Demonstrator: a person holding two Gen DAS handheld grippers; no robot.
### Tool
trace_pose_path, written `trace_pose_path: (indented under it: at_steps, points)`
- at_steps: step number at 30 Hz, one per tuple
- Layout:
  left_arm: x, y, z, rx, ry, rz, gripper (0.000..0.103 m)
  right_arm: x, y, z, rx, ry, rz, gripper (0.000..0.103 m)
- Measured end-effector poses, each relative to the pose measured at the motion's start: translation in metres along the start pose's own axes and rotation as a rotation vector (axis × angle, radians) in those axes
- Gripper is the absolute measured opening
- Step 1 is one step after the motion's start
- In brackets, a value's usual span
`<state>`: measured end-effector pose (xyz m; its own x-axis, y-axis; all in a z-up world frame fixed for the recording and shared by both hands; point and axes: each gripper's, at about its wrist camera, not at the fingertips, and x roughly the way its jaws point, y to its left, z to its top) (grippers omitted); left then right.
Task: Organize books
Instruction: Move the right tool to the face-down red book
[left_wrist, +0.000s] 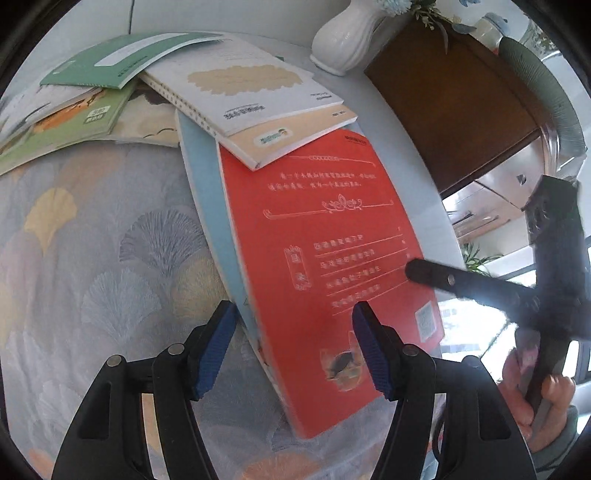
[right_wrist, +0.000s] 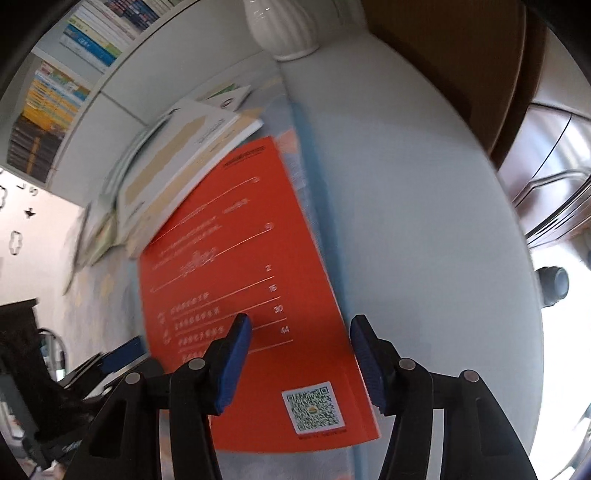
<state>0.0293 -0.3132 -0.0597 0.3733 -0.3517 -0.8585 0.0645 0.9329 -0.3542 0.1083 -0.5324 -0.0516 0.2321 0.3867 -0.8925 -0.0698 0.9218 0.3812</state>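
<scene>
A red book (left_wrist: 325, 236) lies flat on a light-blue book (left_wrist: 207, 192), on the table's patterned cloth (left_wrist: 92, 258). My left gripper (left_wrist: 293, 332) stands open over the red book's near end, its blue pads on either side of the stack's left edge and pressing on nothing. In the right wrist view the red book (right_wrist: 240, 295) fills the middle. My right gripper (right_wrist: 301, 354) is open astride its right edge, one pad over the cover, the other over the bare table. One of its black fingers (left_wrist: 436, 277) reaches the book's right edge in the left wrist view.
A white spiral book (left_wrist: 240, 92) and a cream book (left_wrist: 295, 136) overlap the red book's far end, with green books (left_wrist: 110, 62) beyond. A white vase (left_wrist: 343, 37) stands behind. Brown wooden furniture (left_wrist: 454, 110) is past the table edge. A hand (left_wrist: 546, 398) holds the right gripper.
</scene>
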Motion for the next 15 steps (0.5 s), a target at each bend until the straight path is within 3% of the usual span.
trace_pose_path:
  at_steps: [6,15]
  points:
    - [-0.010,0.000,-0.025,0.057,0.035,0.081,0.063,-0.006,0.031,-0.037,-0.093,0.018,-0.023,0.055]
    - [-0.032,-0.001,-0.086,0.054,0.112,0.050,0.063,-0.013,0.039,-0.116,-0.099,0.137,0.025,0.056]
